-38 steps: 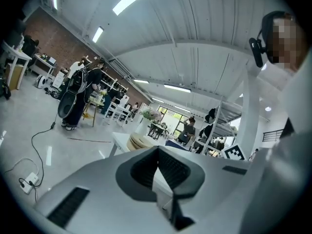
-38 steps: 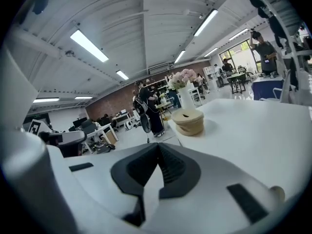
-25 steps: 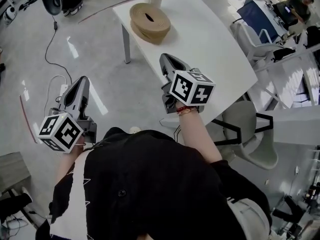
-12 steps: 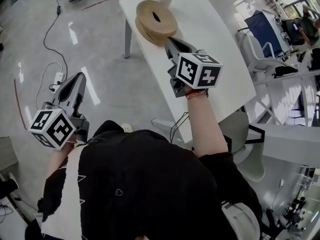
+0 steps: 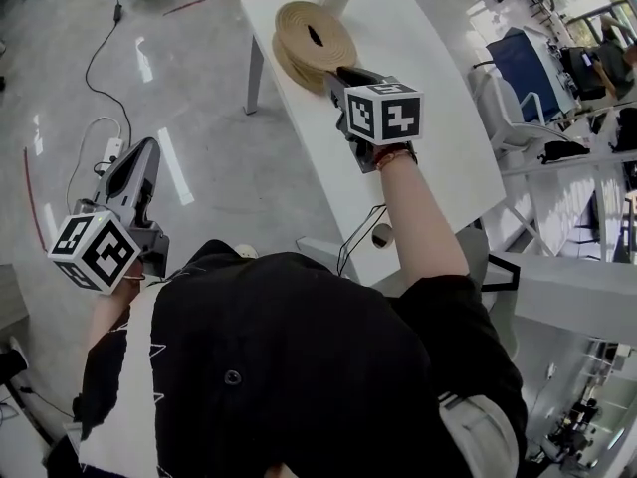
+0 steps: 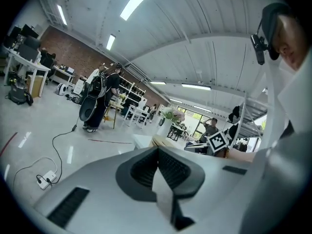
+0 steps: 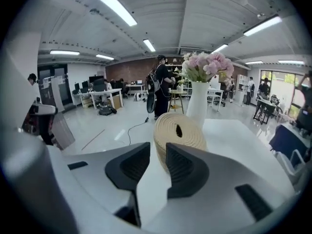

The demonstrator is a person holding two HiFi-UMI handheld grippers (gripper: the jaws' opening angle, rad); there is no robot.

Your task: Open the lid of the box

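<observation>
A round tan woven box (image 5: pixel 311 36) with a dark slot in its lid lies on the white table (image 5: pixel 428 98), lid on. In the right gripper view the box (image 7: pixel 180 130) sits just beyond the jaws. My right gripper (image 5: pixel 336 74) hovers at the box's near edge. Its jaws (image 7: pixel 157 147) have just been opening and stand apart with nothing between them. My left gripper (image 5: pixel 149 147) hangs over the floor, left of the table and far from the box. In the left gripper view its pads (image 6: pixel 158 152) are pressed together and empty.
A white vase (image 7: pixel 200 106) of pink flowers (image 7: pixel 207 67) stands right behind the box. A power strip with its cable (image 5: pixel 109 152) lies on the floor at left. A blue-draped chair (image 5: pixel 528 53) and grey chairs stand right of the table. People stand far off.
My right gripper has moved forward over the table up to the box, rolled so its cube faces up, and its jaws have parted. My left gripper has barely shifted.
</observation>
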